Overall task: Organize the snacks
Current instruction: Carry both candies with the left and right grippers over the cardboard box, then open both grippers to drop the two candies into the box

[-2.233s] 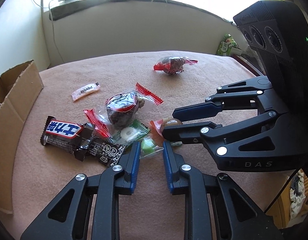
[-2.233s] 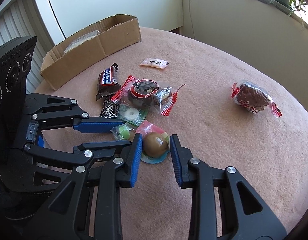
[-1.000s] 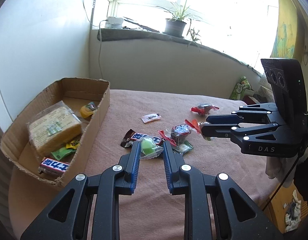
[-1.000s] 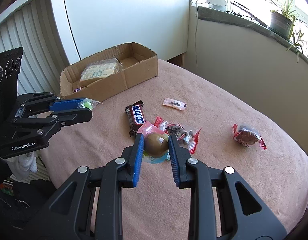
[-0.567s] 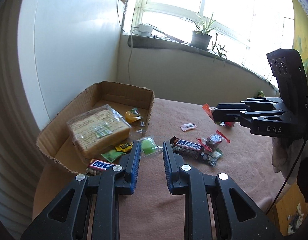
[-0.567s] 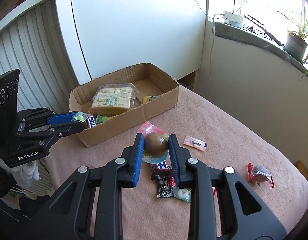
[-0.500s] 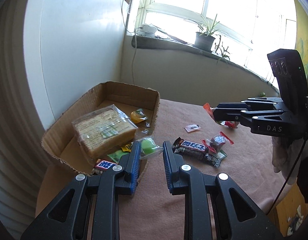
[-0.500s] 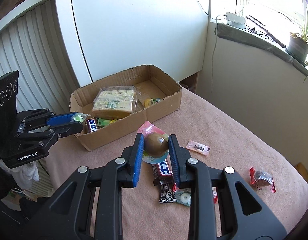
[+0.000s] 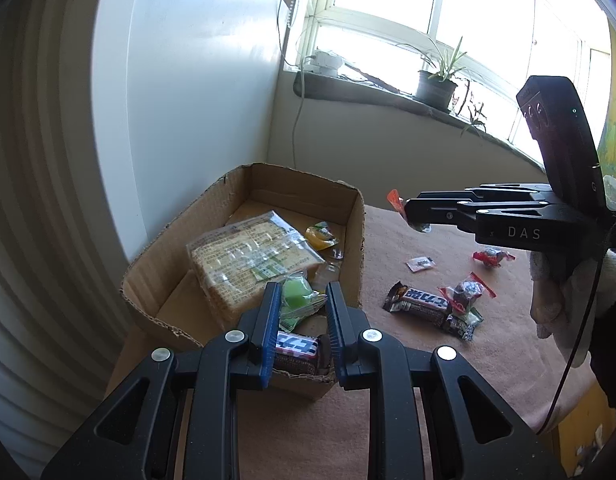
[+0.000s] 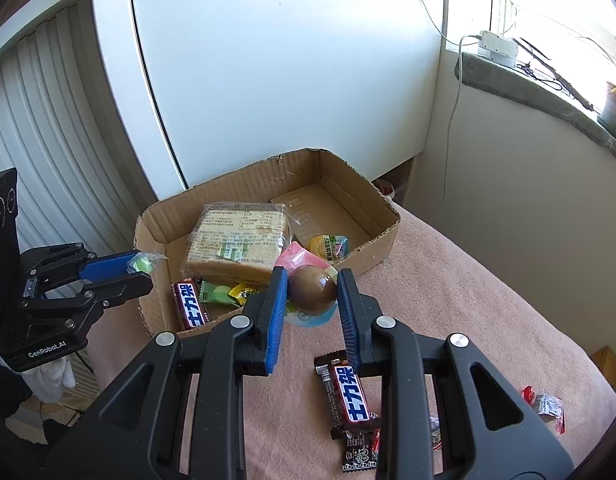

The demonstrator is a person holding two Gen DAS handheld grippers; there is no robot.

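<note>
Our left gripper [image 9: 300, 322] is clamped on a green jelly [image 9: 295, 295] in clear wrap, and we have it hanging over the near end of the box [image 9: 358, 240]. From the right wrist view that same gripper [image 10: 141, 268] sits at the box's [image 10: 384, 236] left corner, jelly [image 10: 141, 263] poking out past the blue pads.

Inside the box, left to right: a chocolate bar [image 10: 191, 303] against the near wall, a green candy [image 10: 215, 293] and a yellow-black one [image 10: 243, 291] beside it, the big cracker pack [image 10: 237, 242] filling the middle, and a yellow jelly cup [image 10: 328, 247] to its right.

Our right gripper [image 10: 312, 298] is squeezed on a brown ball snack [image 10: 311, 288] with pink and pale-blue wrapping, held above the box's near right wall. In the left wrist view we see that gripper [image 9: 412, 212] from the side, out to the right of the box and above the table, a red scrap of wrapper at its tip.

Right of the box on the pink cloth [image 9: 388, 360]: a second chocolate bar [image 10: 350, 398], a dark packet [image 10: 358, 454] touching it, a small white sachet [image 9: 420, 263], and a red-wrapped sweet [image 9: 490, 257] farthest out.
</note>
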